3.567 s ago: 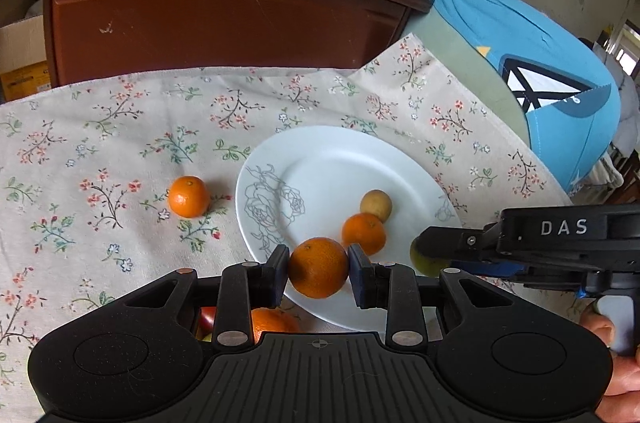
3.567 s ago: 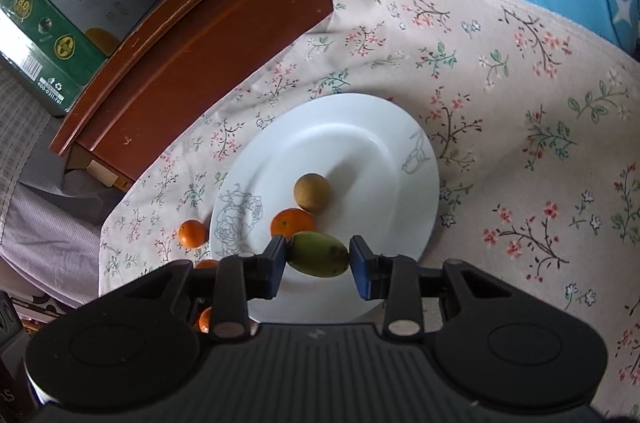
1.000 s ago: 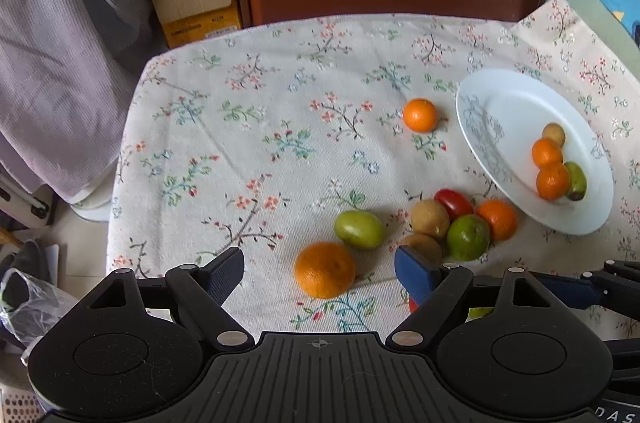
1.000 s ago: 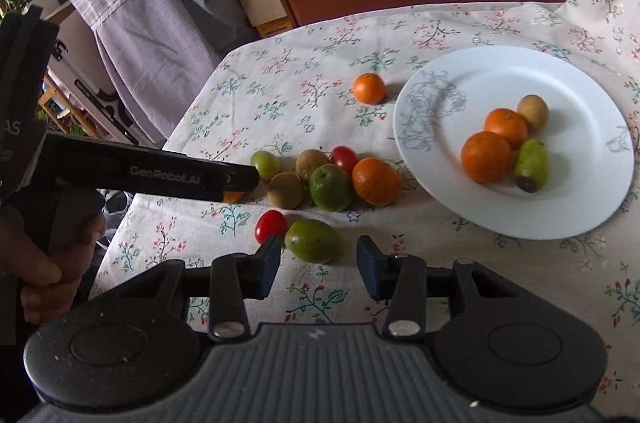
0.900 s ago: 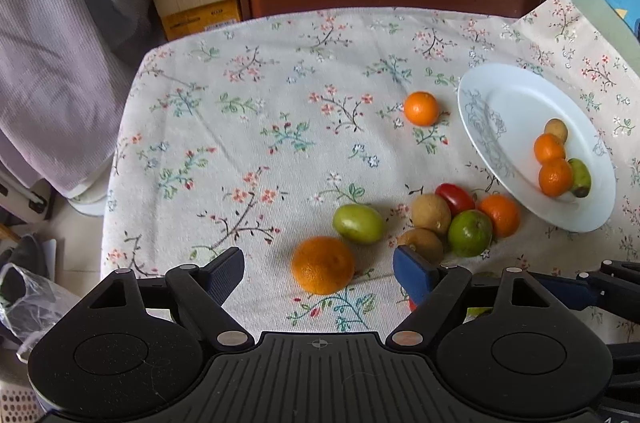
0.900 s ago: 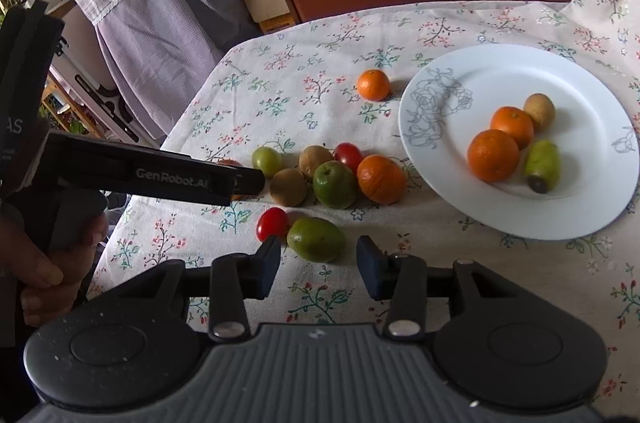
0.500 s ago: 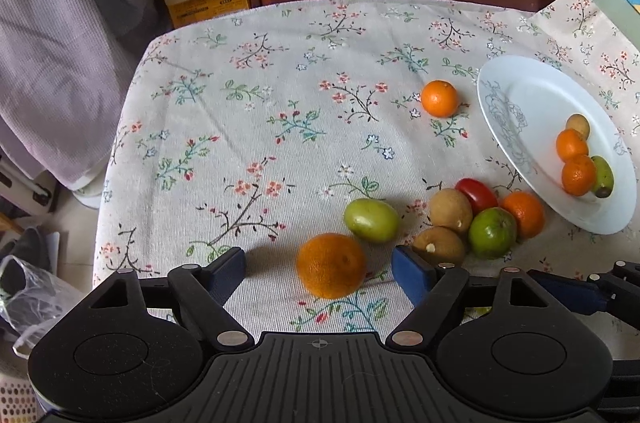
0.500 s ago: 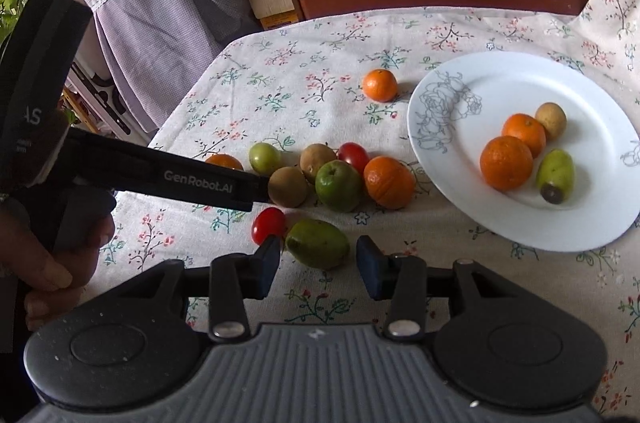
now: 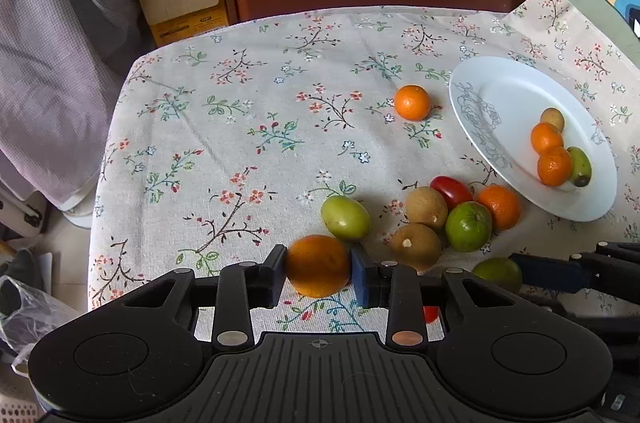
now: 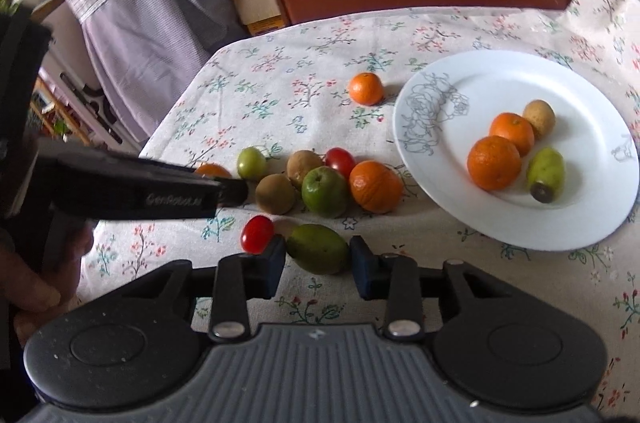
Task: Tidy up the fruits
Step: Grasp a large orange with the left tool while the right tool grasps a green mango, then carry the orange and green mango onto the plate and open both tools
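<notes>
Orange and green mark our two targets: the left gripper [image 9: 319, 269] has its jaws pressed on both sides of an orange [image 9: 318, 265] lying on the floral desk [image 9: 240, 127], well left of the white plate [image 9: 516, 95], and the right gripper [image 10: 318, 261] brackets a green fruit [image 10: 318, 254] just off the plate's near-left rim, jaws touching or nearly so. We judge this the pickup step; next we should lift both clear and carry them over the plate, which holds four fruits.
</notes>
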The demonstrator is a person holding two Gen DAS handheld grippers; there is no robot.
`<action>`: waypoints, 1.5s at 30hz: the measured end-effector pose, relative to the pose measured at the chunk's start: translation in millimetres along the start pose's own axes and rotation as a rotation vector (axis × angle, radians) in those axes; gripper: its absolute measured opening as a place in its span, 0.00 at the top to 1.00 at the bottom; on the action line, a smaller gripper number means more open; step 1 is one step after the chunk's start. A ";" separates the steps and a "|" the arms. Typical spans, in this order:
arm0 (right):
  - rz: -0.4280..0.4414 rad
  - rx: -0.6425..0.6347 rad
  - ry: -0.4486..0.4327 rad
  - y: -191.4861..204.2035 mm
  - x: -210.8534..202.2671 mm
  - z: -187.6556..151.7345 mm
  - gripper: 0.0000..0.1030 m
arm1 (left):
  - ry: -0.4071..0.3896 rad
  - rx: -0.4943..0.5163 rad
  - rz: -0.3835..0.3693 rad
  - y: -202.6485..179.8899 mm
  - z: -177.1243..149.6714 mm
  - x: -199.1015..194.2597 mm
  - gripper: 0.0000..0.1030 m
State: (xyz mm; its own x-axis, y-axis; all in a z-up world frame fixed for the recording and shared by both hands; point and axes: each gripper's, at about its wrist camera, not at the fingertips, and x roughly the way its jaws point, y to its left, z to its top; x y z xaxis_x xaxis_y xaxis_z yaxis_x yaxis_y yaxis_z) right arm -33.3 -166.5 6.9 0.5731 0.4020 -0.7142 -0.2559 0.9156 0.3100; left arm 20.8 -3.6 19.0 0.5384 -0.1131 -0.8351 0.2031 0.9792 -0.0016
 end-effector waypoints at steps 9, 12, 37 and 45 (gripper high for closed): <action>0.012 0.070 -0.032 -9.2 -9.7 9.1 0.66 | -0.053 -0.003 -0.026 -3.9 3.4 -12.6 0.70; 0.002 0.068 -0.036 -9.4 -10.4 10.0 0.66 | -0.072 0.011 -0.040 -9.2 5.1 -15.4 0.70; -0.101 0.202 -0.243 -53.3 -69.6 52.8 0.66 | -0.265 0.118 -0.242 -65.4 50.5 -66.6 0.70; -0.167 0.287 -0.336 -82.9 -97.0 68.3 0.66 | -0.272 0.068 -0.291 -87.1 83.5 -69.3 0.70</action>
State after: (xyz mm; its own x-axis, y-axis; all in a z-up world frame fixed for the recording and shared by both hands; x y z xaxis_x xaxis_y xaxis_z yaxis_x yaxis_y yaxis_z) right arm -14.5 -281.1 93.4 0.8202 0.1855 -0.5412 0.0594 0.9133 0.4030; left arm 34.1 -95.2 123.0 0.6452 -0.4338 -0.6289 0.4280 0.8871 -0.1728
